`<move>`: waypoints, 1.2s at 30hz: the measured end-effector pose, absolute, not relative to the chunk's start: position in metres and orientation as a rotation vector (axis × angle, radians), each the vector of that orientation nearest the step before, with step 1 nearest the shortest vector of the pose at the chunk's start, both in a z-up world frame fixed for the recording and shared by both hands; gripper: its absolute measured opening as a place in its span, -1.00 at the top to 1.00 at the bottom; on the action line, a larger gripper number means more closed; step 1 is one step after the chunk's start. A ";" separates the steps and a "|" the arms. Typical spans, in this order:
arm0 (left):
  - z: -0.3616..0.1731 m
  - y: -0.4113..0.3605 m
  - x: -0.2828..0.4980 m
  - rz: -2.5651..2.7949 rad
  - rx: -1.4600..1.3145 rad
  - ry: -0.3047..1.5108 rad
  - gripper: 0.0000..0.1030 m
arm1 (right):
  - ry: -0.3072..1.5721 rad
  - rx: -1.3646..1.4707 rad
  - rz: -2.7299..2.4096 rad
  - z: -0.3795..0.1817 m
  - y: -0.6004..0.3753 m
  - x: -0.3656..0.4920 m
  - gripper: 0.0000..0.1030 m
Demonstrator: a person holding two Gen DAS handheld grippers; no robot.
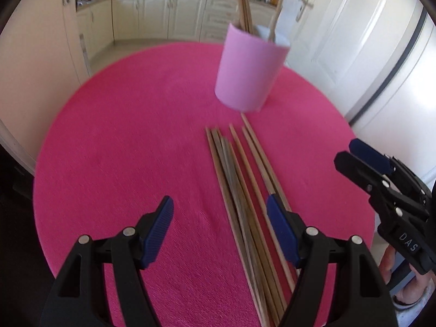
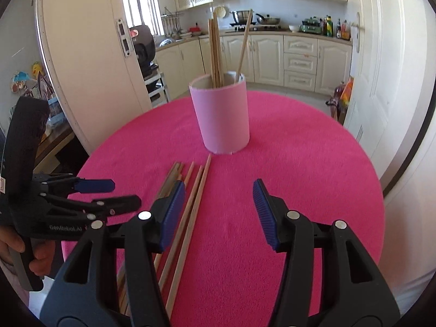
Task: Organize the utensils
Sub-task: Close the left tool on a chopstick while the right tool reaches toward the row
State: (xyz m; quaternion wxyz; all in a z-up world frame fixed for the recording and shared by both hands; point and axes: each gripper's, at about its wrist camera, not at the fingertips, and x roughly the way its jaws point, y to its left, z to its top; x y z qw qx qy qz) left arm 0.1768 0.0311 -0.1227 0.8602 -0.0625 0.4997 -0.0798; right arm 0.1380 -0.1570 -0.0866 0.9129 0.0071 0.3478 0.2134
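Your left wrist cam looks down steeply, close over the pink table (image 1: 122,136); your right looks flatter. Both share the chopsticks (image 1: 239,190) and pink cup (image 2: 220,117).
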 end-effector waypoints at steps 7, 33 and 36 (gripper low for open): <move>-0.132 0.012 0.181 -0.178 -0.118 1.110 0.00 | 0.775 -0.005 0.455 -0.096 -0.155 0.140 0.00; -0.135 0.027 0.179 -0.212 -0.203 1.137 0.86 | 1.028 -0.159 0.493 -0.121 -0.123 0.160 0.14; -0.133 0.033 0.180 -0.197 -0.211 1.126 0.86 | 1.058 -0.181 0.484 -0.125 -0.119 0.163 0.29</move>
